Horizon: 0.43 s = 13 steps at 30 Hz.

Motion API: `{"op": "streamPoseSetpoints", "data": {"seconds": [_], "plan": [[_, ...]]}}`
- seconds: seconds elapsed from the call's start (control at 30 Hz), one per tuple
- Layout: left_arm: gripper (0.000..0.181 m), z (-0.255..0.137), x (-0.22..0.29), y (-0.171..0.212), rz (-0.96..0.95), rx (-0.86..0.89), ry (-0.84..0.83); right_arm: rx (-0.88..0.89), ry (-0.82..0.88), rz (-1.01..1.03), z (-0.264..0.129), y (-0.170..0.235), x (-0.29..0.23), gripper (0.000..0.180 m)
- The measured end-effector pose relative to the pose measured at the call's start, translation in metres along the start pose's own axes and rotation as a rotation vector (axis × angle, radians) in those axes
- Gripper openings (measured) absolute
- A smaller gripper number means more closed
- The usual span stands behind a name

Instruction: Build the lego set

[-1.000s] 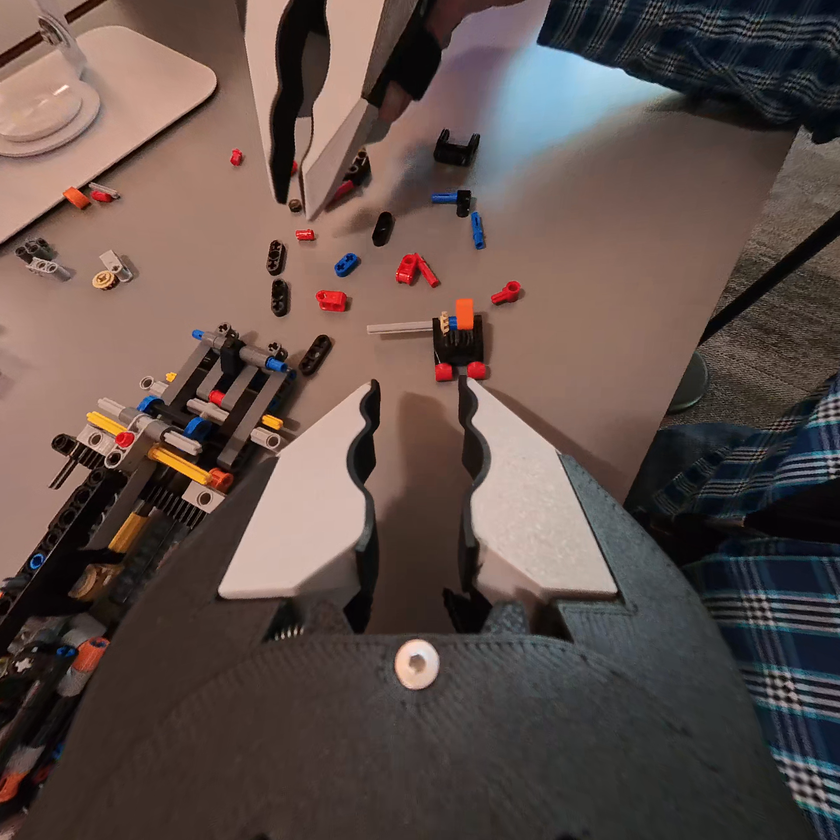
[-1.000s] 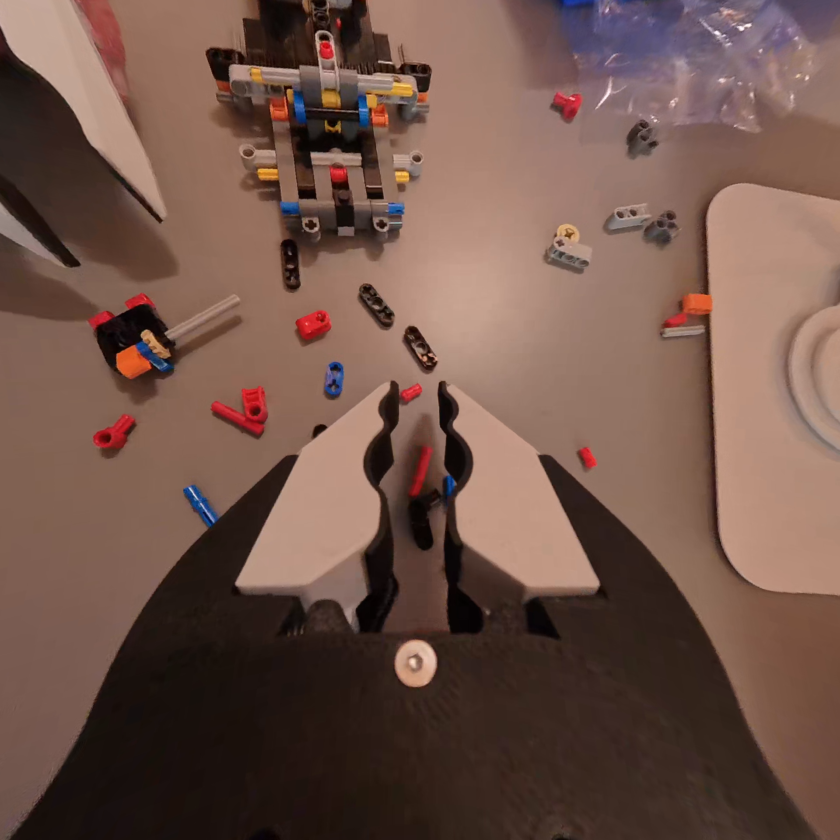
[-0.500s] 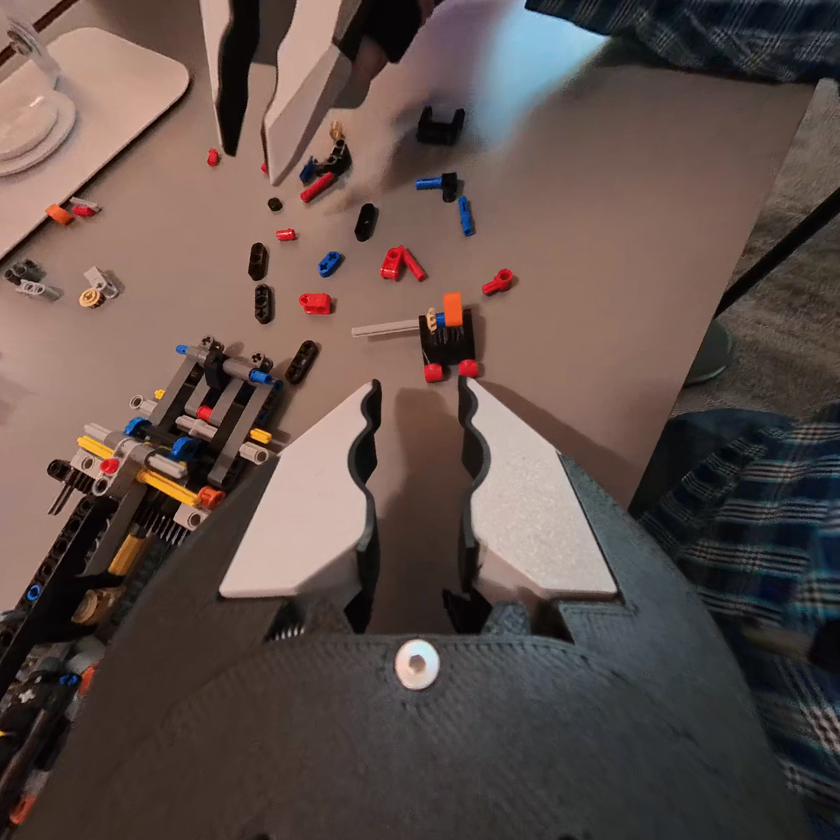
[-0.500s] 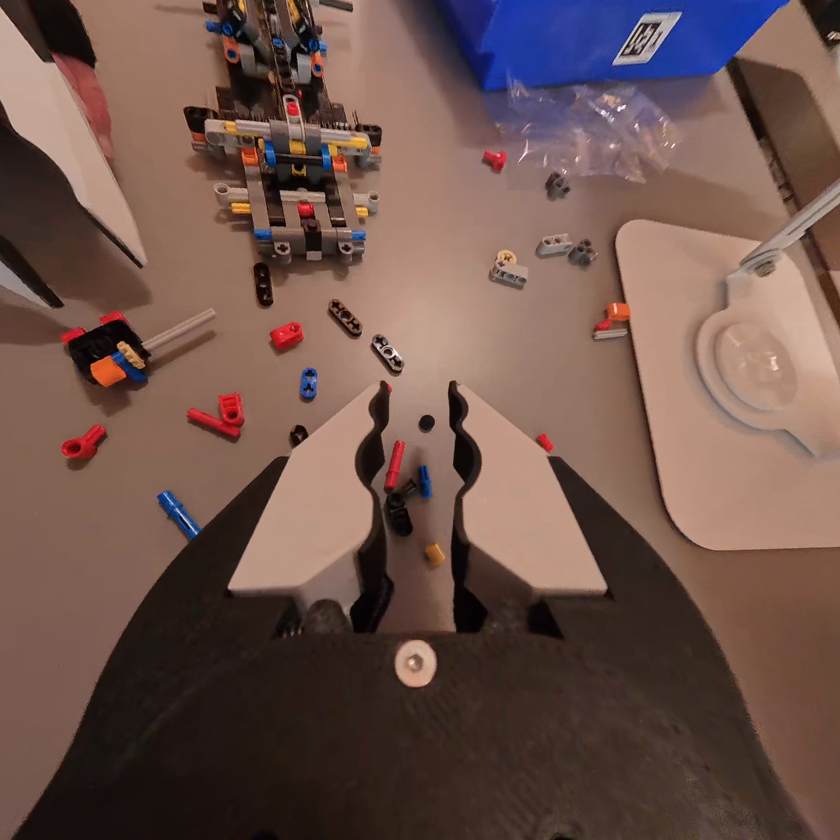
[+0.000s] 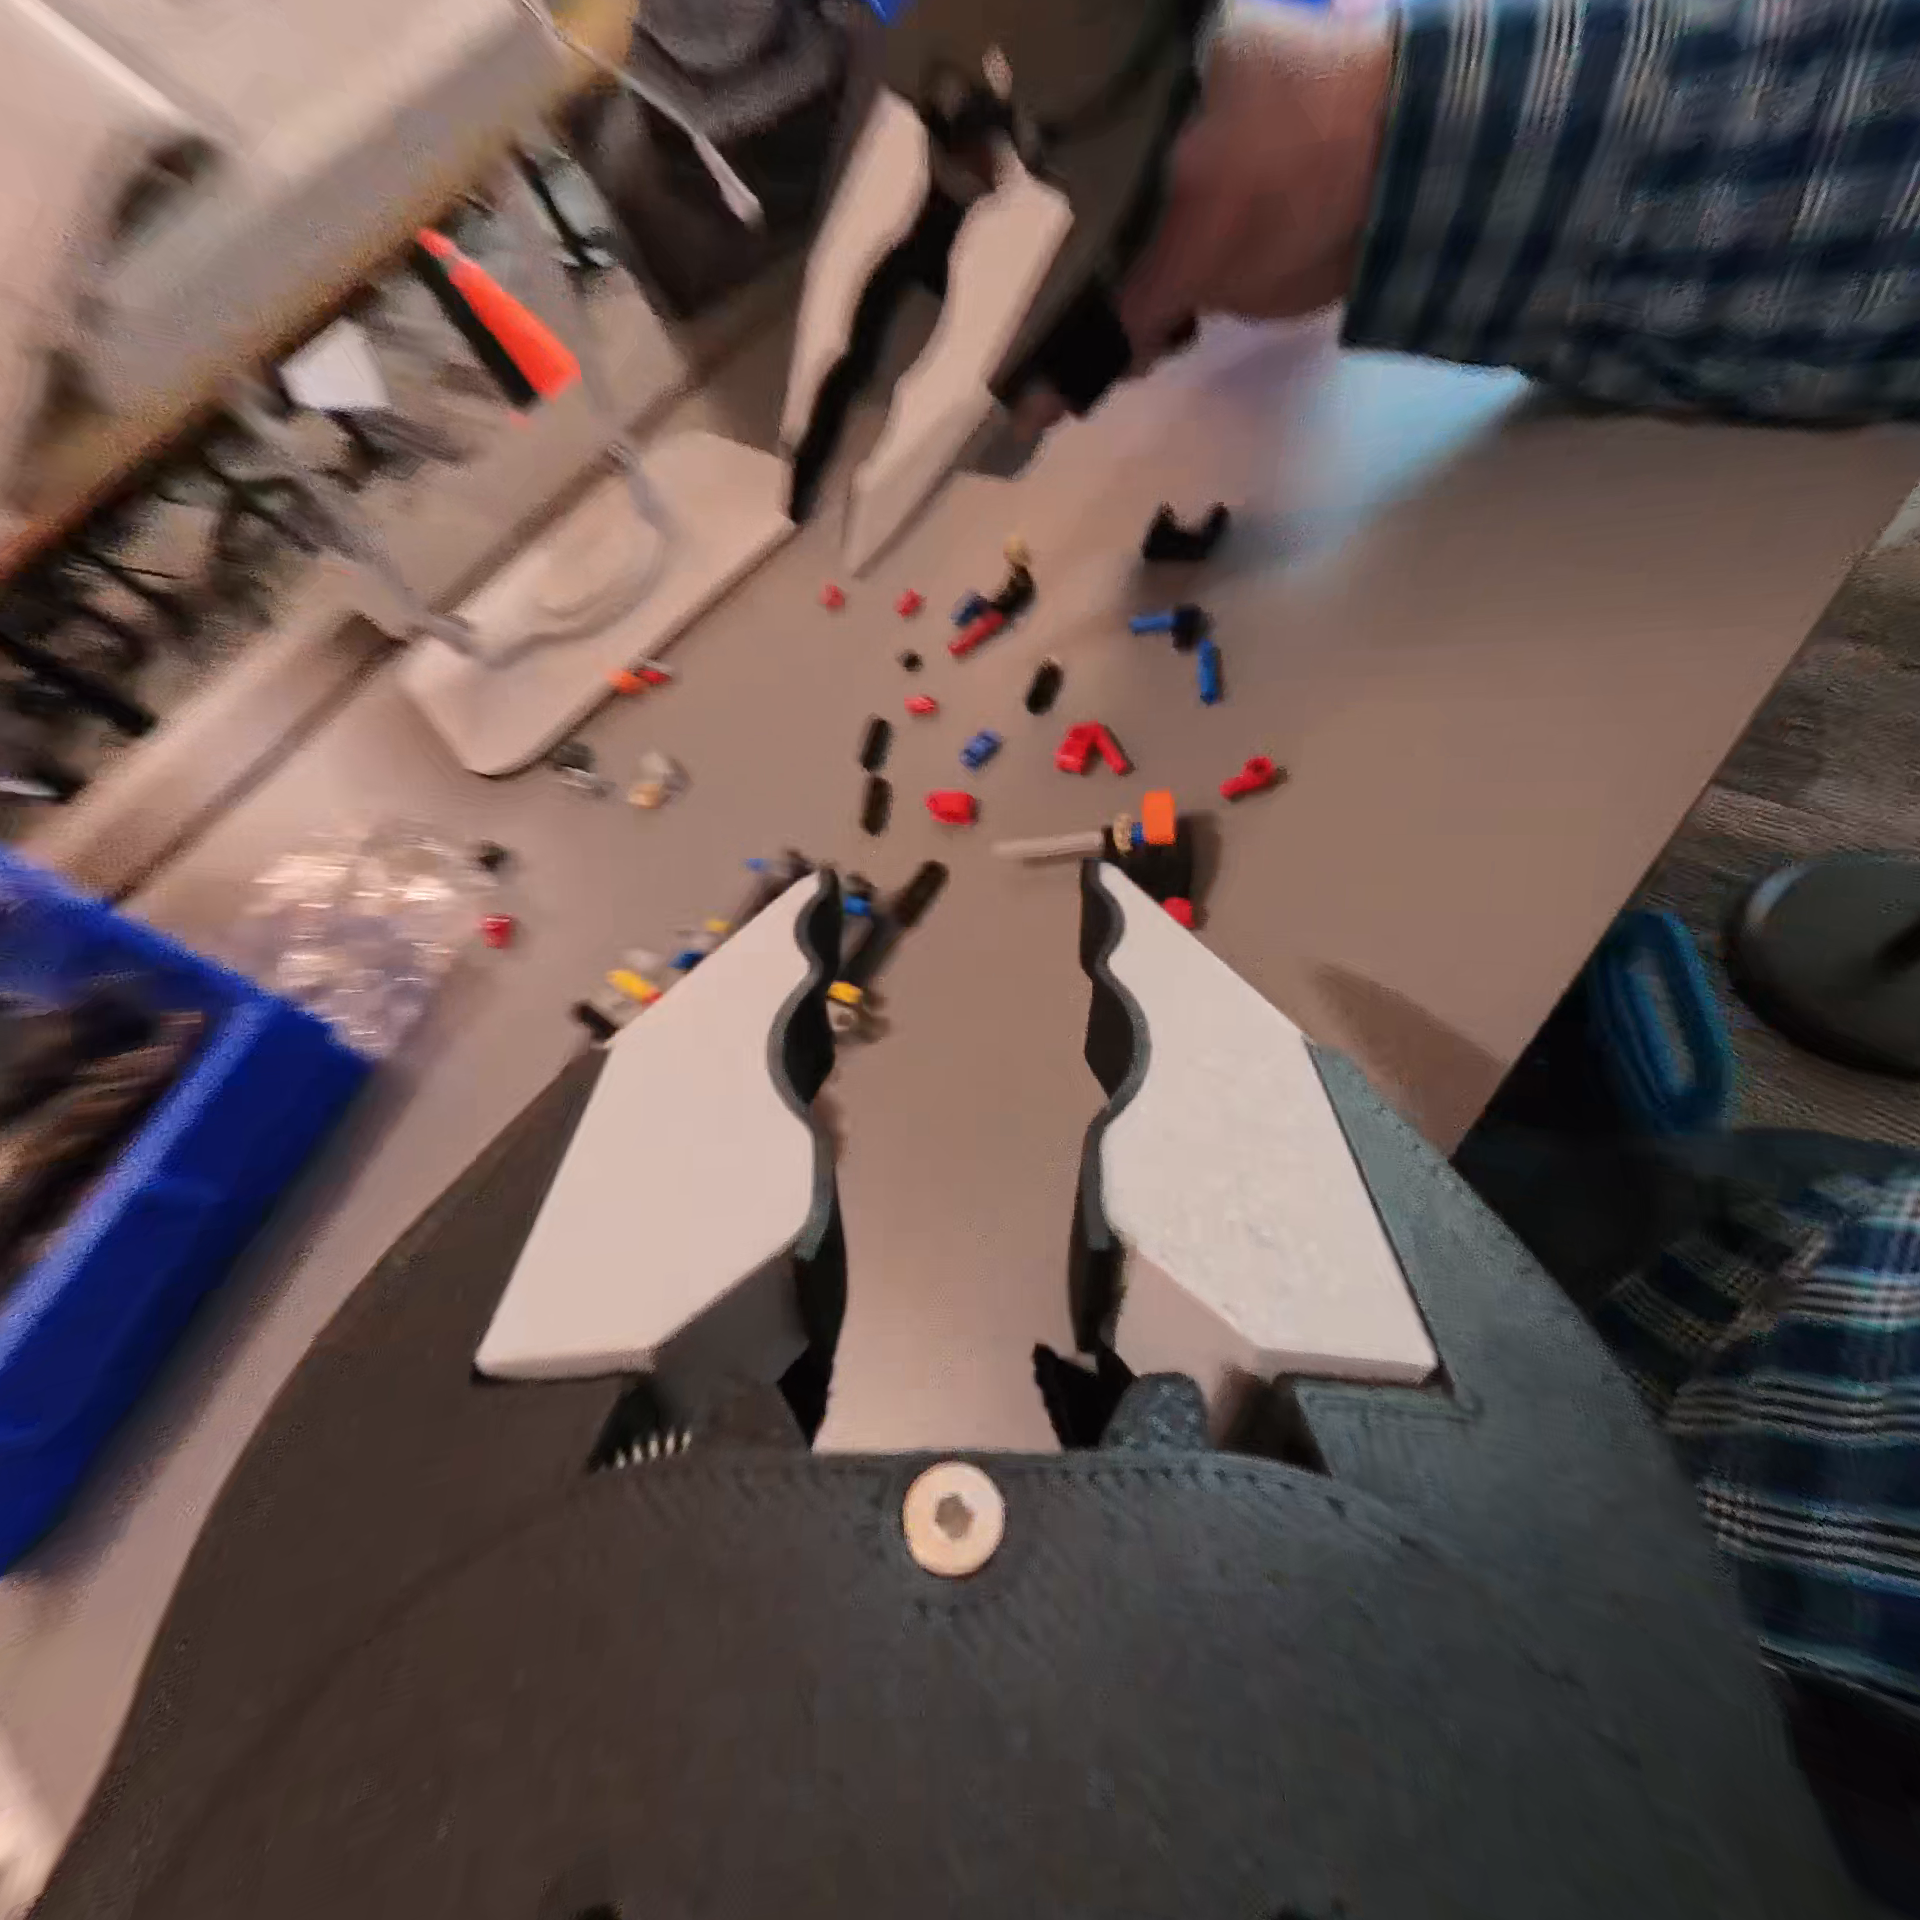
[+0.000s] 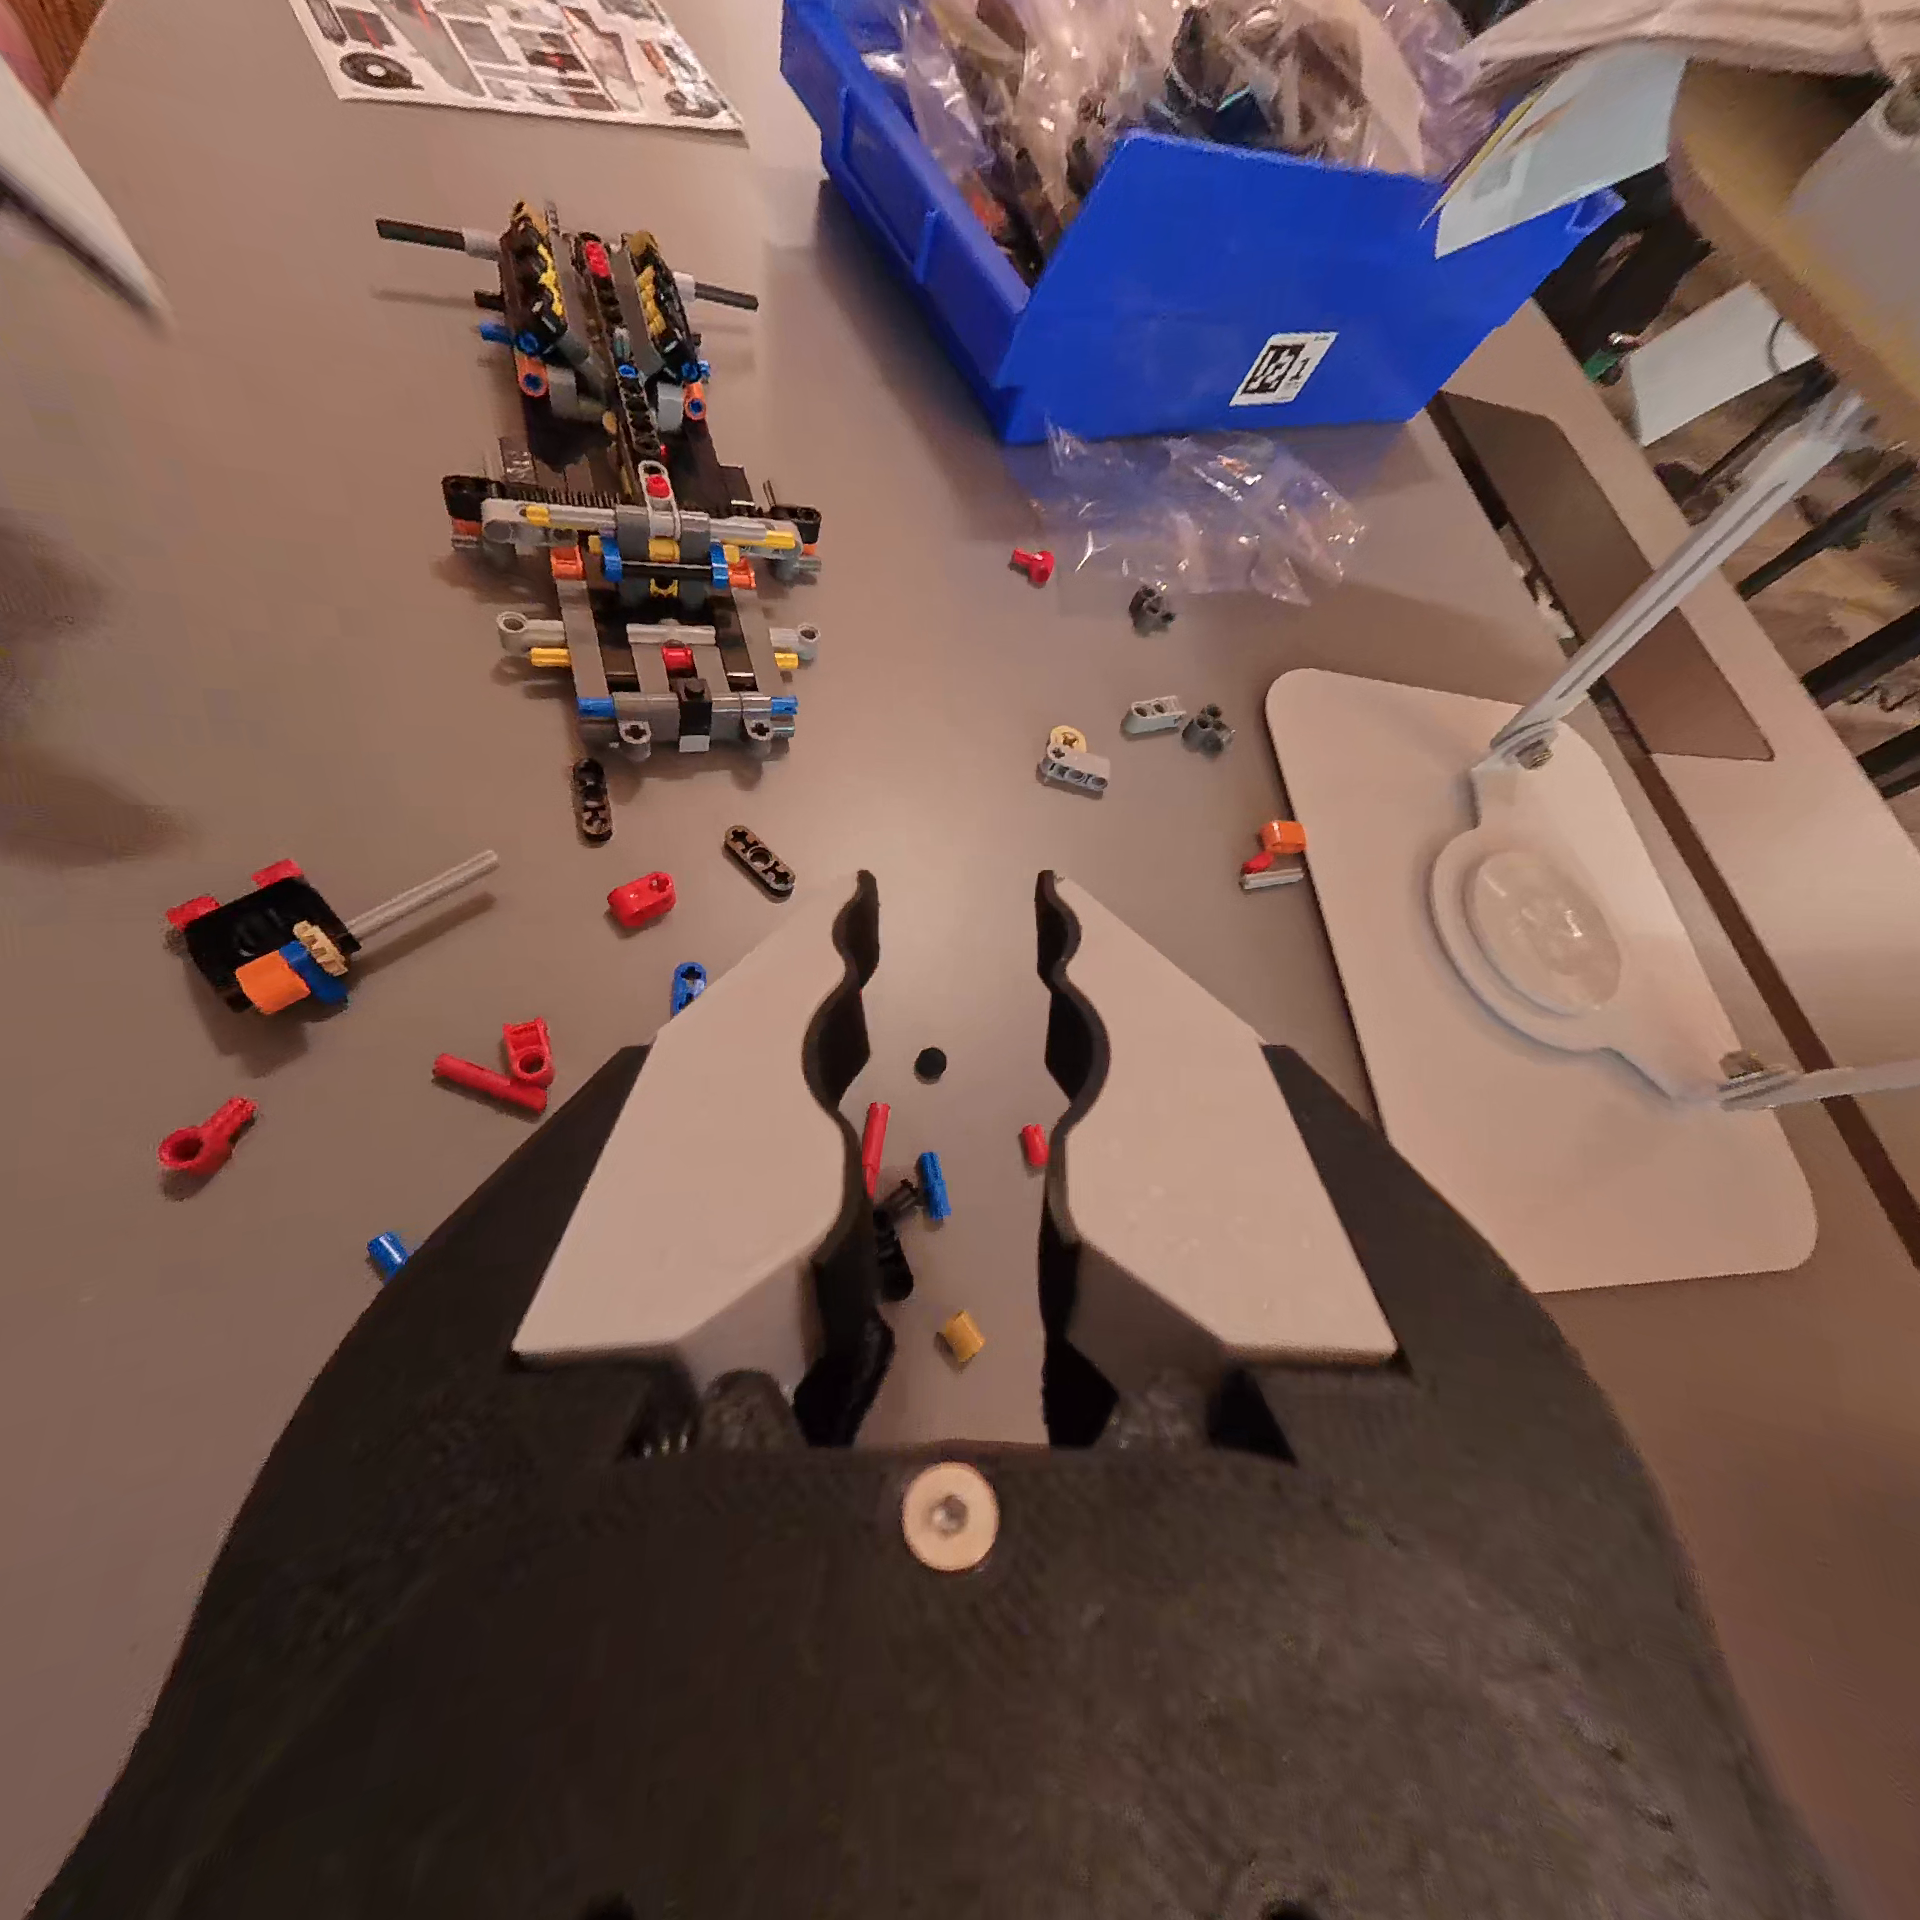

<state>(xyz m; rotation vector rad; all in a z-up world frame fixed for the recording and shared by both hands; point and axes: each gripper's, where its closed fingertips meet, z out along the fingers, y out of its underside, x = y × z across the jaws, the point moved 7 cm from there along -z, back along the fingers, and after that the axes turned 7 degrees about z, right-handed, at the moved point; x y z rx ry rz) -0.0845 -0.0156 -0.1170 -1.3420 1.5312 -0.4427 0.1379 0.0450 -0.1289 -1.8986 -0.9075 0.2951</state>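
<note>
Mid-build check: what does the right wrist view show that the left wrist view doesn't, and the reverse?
Only the right wrist view shows the instruction sheet, the whole chassis build sharply, and the small yellow piece between the open right gripper.

Only the left wrist view shows the person's plaid sleeve, the floor, and the open, empty left gripper.

Both show the blue bin, the magnifier stand base, and the black sub-assembly with a grey axle.
</note>
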Motion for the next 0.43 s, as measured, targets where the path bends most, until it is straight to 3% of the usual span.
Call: {"op": "streamPoseSetpoints", "data": {"seconds": [0.17, 0.3, 0.43], "plan": [[0.062, -0.121, -0.035, -0.072, -0.014, -0.046, -0.410, 0.070, 0.028, -0.004, -0.005, -0.004, 0.003, 0.028], [0.072, -0.276, -0.049, -0.129, 0.098, -0.152, -1.006, 0.115, 0.060, -0.004, -0.009, -0.005, 0.005, 0.028], [0.086, -0.426, 0.000, -0.202, 0.477, -0.394, -1.669, 0.138, 0.056, 0.007, -0.009, -0.005, 0.005, 0.027]]}}
